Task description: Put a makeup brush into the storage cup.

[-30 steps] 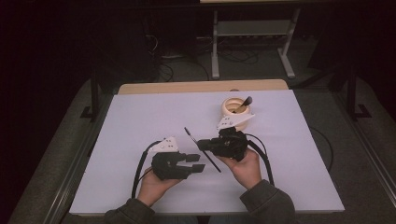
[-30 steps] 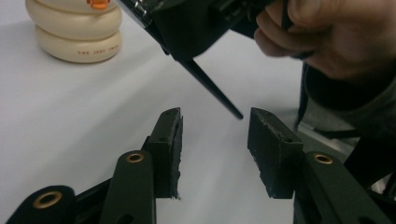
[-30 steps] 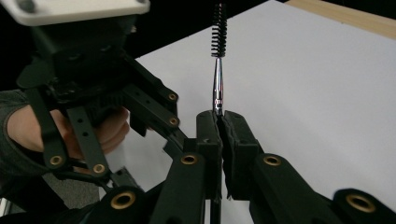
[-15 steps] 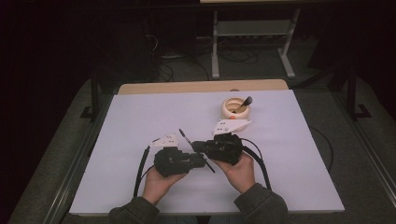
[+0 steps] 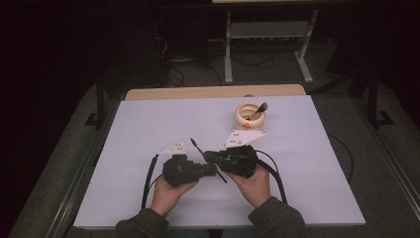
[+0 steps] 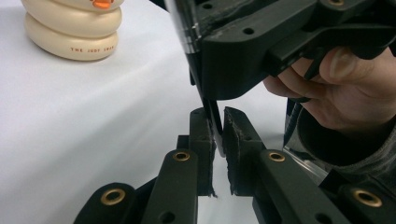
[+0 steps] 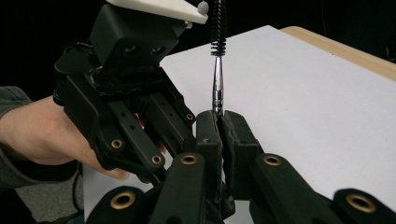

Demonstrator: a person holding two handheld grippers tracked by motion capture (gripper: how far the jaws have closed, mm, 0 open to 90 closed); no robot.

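Right gripper (image 7: 219,122) and left gripper (image 6: 217,140) both clamp one thin brush (image 5: 208,159) over the desk (image 5: 148,124).
Left gripper's jaws have just been closing onto the brush handle; bristle end points far-left. A cream ringed holder (image 5: 249,117) stands farther off, right.

- My right gripper (image 7: 218,122): matt black plastic, brass-coloured rivets.
- Brush (image 7: 217,70): glossy metal shaft, black bristles.
- Table sheet (image 5: 148,124): smooth matt white; wooden edge behind.
- Holder (image 6: 74,28): smooth cream plastic.
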